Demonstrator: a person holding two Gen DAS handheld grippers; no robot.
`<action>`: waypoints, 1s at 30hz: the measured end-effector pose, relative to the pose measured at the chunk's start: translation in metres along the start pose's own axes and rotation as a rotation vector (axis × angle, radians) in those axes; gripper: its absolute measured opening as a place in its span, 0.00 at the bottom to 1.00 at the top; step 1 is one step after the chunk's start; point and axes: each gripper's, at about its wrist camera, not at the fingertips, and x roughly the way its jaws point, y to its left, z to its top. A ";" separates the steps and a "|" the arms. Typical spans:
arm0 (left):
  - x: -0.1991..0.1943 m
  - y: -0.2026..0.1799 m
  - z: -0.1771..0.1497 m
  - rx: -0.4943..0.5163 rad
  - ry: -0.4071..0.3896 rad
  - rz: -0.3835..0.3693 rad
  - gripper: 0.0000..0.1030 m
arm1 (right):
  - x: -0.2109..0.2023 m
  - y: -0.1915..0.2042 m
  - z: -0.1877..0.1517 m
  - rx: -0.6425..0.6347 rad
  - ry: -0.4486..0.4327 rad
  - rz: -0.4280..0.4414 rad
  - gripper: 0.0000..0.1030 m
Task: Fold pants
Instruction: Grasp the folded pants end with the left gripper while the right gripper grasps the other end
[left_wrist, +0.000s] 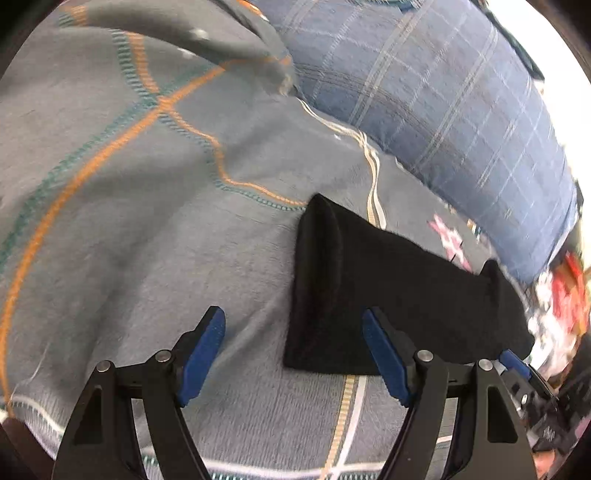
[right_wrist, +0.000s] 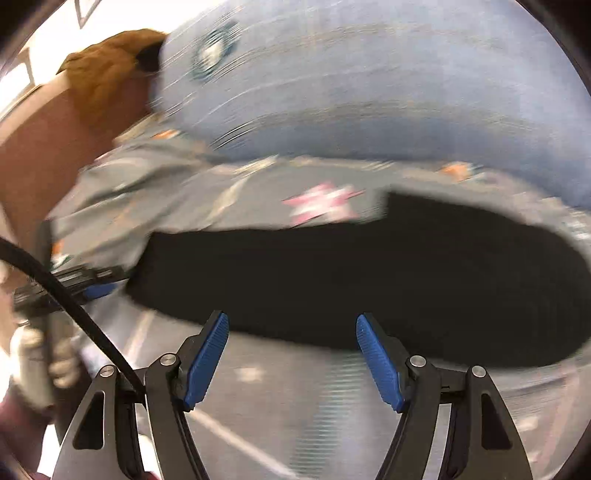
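Both grippers, left (left_wrist: 293, 349) and right (right_wrist: 291, 350), are hanging wide open, gripping nothing, beside the pants (left_wrist: 388, 295); I'm risking a pad snagging and undoing the fold.

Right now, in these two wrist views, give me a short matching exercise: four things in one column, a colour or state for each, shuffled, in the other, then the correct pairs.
Things:
1. pants
2. pillow
3. blanket
4. left gripper

Colour or state:
A. blue with a pale check
B. jaws apart, nothing between them
C. black, folded into a compact shape
D. grey with orange and teal stitched lines

Pairs: 1-C, 2-A, 3-D, 4-B
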 end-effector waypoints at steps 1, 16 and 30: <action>0.004 -0.004 0.003 0.020 -0.003 0.012 0.74 | 0.006 0.010 -0.002 -0.023 0.008 0.001 0.74; 0.005 0.000 0.011 -0.031 0.036 -0.161 0.14 | 0.048 0.106 -0.024 -0.372 0.035 -0.077 0.74; -0.002 0.003 0.019 -0.060 0.047 -0.188 0.09 | 0.085 0.185 -0.008 -0.626 -0.044 0.019 0.65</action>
